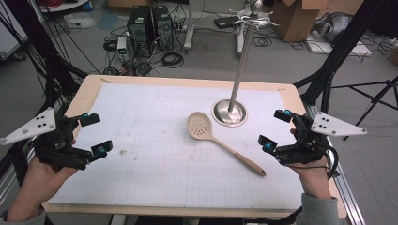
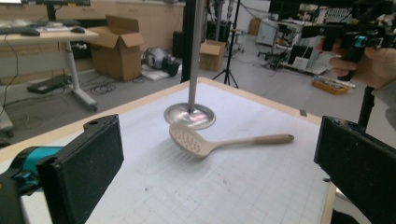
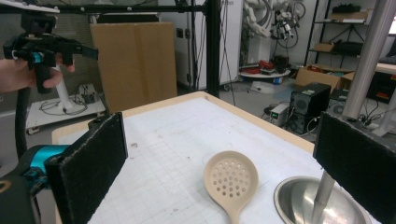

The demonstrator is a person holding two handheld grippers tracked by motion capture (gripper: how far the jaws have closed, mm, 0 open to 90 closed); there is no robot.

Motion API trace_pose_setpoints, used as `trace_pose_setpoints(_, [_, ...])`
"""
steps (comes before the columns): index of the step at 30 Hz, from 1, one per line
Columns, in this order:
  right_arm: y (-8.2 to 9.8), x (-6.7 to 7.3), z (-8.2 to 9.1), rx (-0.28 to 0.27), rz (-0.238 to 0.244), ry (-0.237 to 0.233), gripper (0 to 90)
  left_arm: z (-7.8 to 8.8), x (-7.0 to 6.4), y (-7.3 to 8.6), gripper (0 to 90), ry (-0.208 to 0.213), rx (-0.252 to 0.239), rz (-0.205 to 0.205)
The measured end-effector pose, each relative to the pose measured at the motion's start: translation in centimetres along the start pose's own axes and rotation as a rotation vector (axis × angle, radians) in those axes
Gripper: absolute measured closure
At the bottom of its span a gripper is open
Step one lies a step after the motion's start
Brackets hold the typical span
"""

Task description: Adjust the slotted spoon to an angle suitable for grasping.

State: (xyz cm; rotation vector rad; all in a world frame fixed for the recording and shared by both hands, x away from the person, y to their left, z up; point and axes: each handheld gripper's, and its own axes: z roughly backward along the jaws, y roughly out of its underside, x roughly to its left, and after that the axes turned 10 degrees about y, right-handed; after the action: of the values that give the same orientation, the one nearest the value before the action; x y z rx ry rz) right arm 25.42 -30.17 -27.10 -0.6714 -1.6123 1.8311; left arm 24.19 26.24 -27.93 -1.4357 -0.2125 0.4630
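High view — gridded table (image 1: 155, 140), cluttered lab

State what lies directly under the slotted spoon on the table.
The slotted spoon lies flat on the white gridded mat. Grid lines show beside it; the strip beneath its handle is covered.

Beige slotted spoon (image 1: 220, 140) flat on mat, beside stand base (image 1: 229, 113).

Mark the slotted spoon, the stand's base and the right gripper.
slotted spoon (image 1: 201, 125), high view, perforated bowl.
stand's base (image 1: 229, 113), high view, round steel foot.
right gripper (image 1: 275, 127), high view, between its open jaws.
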Motion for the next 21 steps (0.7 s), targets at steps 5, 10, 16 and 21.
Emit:
trace_pose_setpoints(5, [0.2, -0.2, 0.1, 0.015, 0.006, -0.001, 1.7, -0.2, 0.0, 0.1, 1.8, 0.022, -0.011, -0.019])
trace_pose_setpoints(10, [0.6, -0.5, 0.0, 0.030, -0.006, 0.007, 1.7, -0.7, -0.6, 0.2, 1.8, 0.040, -0.030, -0.061])
trace_pose_setpoints(16, [1.9, -0.9, -1.1, 0.094, 0.013, -0.013, 14.0, -0.9, -0.6, 0.7, 1.8, 0.066, -0.011, -0.039])
trace_pose_setpoints(21, [3.0, -1.2, -1.9, 0.142, 0.005, -0.014, 27.6, -1.1, -0.5, 0.7, 1.8, 0.068, -0.011, -0.045])
